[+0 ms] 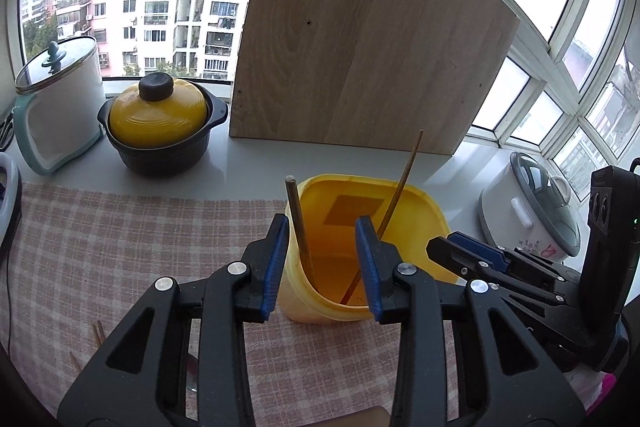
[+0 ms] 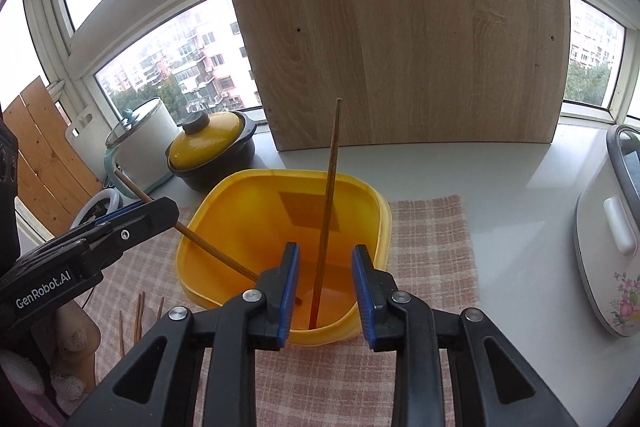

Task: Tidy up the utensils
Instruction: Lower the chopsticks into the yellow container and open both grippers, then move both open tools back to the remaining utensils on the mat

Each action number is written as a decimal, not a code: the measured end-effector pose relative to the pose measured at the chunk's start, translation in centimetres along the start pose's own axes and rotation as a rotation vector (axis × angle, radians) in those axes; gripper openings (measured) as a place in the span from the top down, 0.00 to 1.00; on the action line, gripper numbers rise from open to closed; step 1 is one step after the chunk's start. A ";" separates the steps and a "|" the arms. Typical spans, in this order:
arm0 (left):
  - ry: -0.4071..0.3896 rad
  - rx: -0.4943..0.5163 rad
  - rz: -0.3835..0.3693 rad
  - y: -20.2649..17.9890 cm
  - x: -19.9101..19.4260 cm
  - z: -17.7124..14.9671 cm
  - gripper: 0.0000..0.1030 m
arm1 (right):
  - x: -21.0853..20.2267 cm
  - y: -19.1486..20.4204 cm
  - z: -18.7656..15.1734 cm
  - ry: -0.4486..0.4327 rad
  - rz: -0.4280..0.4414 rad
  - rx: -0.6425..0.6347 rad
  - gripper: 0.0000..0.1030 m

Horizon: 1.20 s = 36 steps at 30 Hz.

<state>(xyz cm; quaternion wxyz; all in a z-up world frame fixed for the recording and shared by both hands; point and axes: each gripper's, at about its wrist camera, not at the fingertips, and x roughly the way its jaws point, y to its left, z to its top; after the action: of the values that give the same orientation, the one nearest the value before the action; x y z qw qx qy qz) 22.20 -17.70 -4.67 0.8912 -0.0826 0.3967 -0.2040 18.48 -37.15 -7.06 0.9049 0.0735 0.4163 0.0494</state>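
A yellow plastic tub stands on the checked cloth with two wooden chopsticks leaning in it. My left gripper is open at the tub's near rim. The thicker chopstick rises between its blue pads, close to the left one, with a gap showing. My right gripper is open too, and the thin chopstick stands free between its pads. Each gripper shows in the other's view: the right gripper at the tub's right, the left gripper at its left. Several loose chopsticks lie on the cloth.
A wooden board leans against the window behind the tub. A black pot with a yellow lid and a white glass-lidded pot stand at the back left. A white rice cooker sits to the right. A person's fingers show lower left.
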 end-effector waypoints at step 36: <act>-0.041 -0.007 0.150 7.0 -9.0 -5.1 0.58 | -4.2 6.5 -2.9 -0.101 0.042 -0.146 0.15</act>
<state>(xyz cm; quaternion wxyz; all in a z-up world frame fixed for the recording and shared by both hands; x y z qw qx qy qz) 15.12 -7.47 -4.18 0.9116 -0.0598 0.3842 -0.1334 13.34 -31.08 -4.62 0.9265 0.0183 0.3638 0.0946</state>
